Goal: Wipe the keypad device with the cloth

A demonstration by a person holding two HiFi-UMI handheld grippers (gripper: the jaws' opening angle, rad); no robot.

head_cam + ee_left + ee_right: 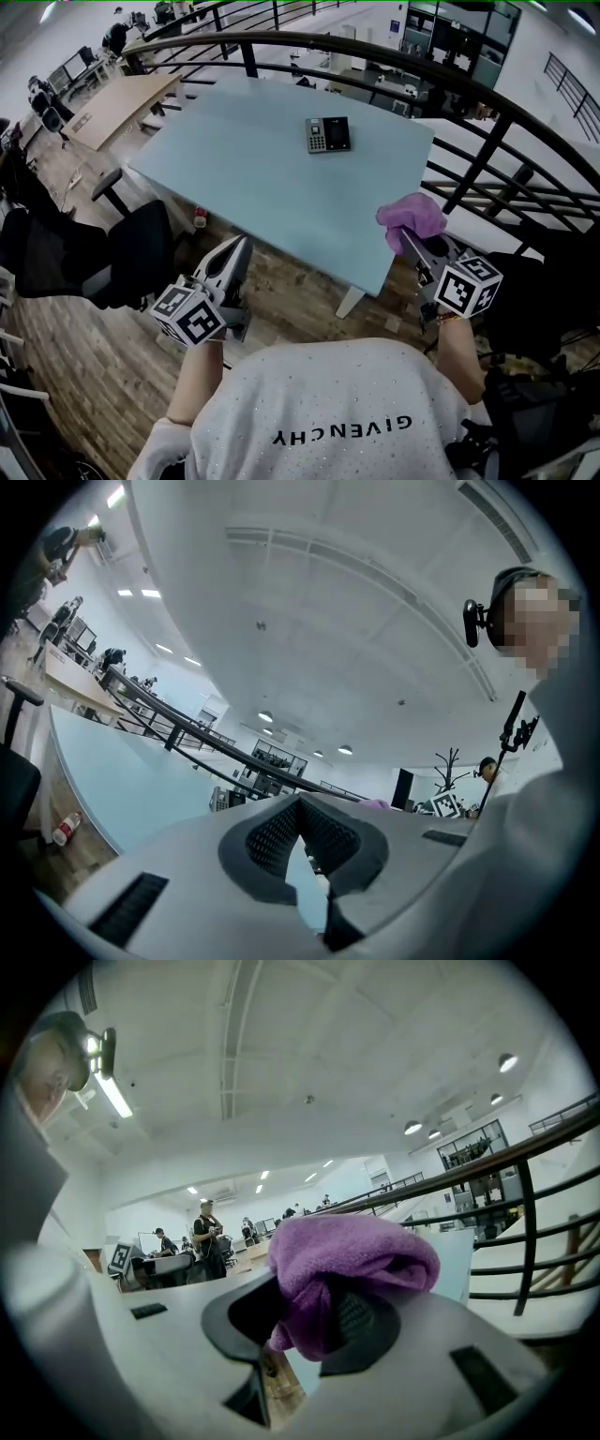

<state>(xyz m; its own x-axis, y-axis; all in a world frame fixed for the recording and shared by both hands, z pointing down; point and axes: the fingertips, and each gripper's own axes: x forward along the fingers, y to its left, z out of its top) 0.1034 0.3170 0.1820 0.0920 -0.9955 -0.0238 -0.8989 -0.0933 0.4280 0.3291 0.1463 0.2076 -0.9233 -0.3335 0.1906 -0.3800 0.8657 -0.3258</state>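
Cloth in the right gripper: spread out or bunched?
Bunched. The purple cloth is a crumpled wad clamped in the right gripper, none hanging flat.

Gripping a bunched purple cloth in the right tongs, just beside the near right edge of the pale blue worktop. Holding the left tongs lower, short of the worktop's near edge, over wooden floor. Well ahead of both tongs, flat on the worktop: a dark keypad device. Left of the left tongs: a black chair.
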